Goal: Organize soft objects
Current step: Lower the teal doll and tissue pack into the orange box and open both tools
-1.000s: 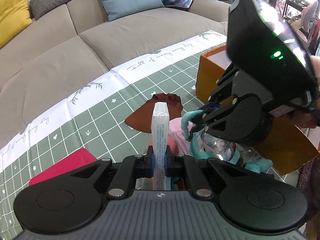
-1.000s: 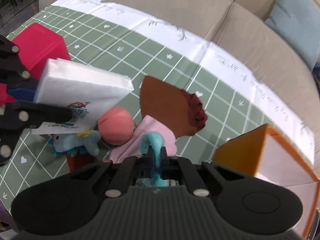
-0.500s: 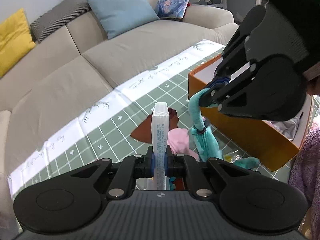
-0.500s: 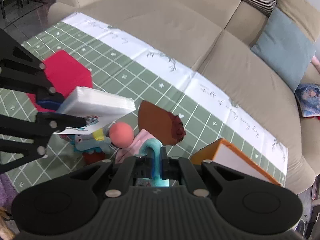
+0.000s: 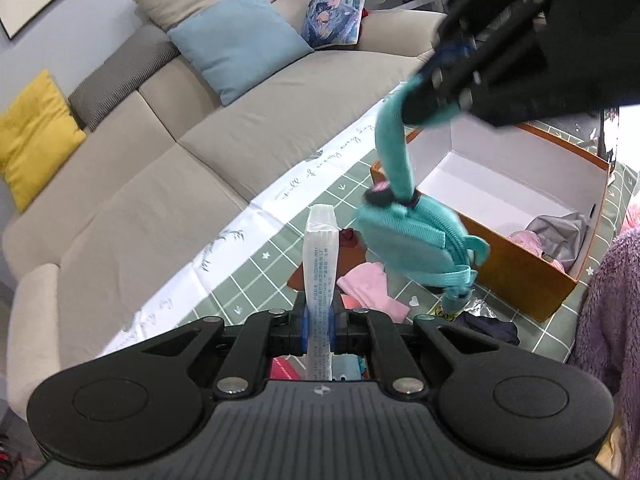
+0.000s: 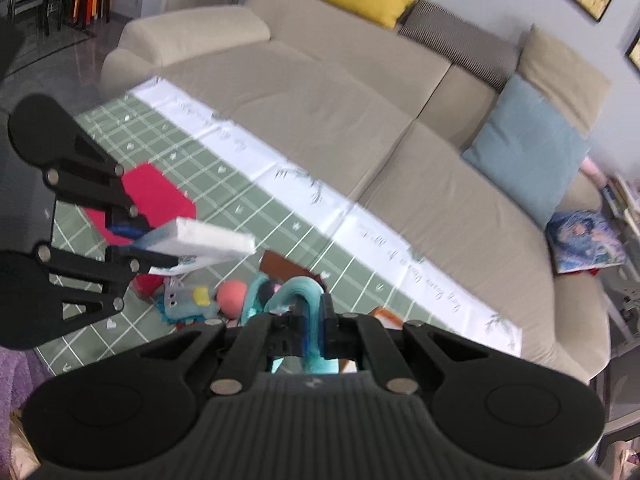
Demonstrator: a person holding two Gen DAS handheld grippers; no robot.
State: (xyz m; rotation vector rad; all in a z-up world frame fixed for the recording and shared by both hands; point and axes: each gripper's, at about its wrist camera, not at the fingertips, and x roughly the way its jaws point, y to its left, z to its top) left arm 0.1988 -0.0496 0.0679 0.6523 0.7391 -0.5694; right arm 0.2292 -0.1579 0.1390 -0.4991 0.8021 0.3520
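Observation:
My left gripper [image 5: 321,326] is shut on a white tissue pack [image 5: 321,264] and holds it upright above the green checked cloth [image 5: 256,276]; the pack also shows in the right wrist view [image 6: 200,240]. My right gripper [image 6: 313,330] is shut on the strap of a teal pouch [image 5: 412,240], which hangs in the air beside the open orange box [image 5: 516,276]. The strap loops up between its fingers [image 6: 296,296]. The box holds grey and pink cloth [image 5: 556,232].
On the cloth lie a pink cloth [image 5: 372,288], a brown piece [image 5: 298,280], a dark cloth [image 5: 488,328], a peach ball [image 6: 232,294], a blue plush toy [image 6: 184,300] and a red box [image 6: 156,196]. A beige sofa [image 6: 360,120] runs behind.
Both grippers have risen well above the cloth. The right gripper has lifted the teal pouch off the cloth, and it now dangles near the orange box. The tissue pack stays gripped.

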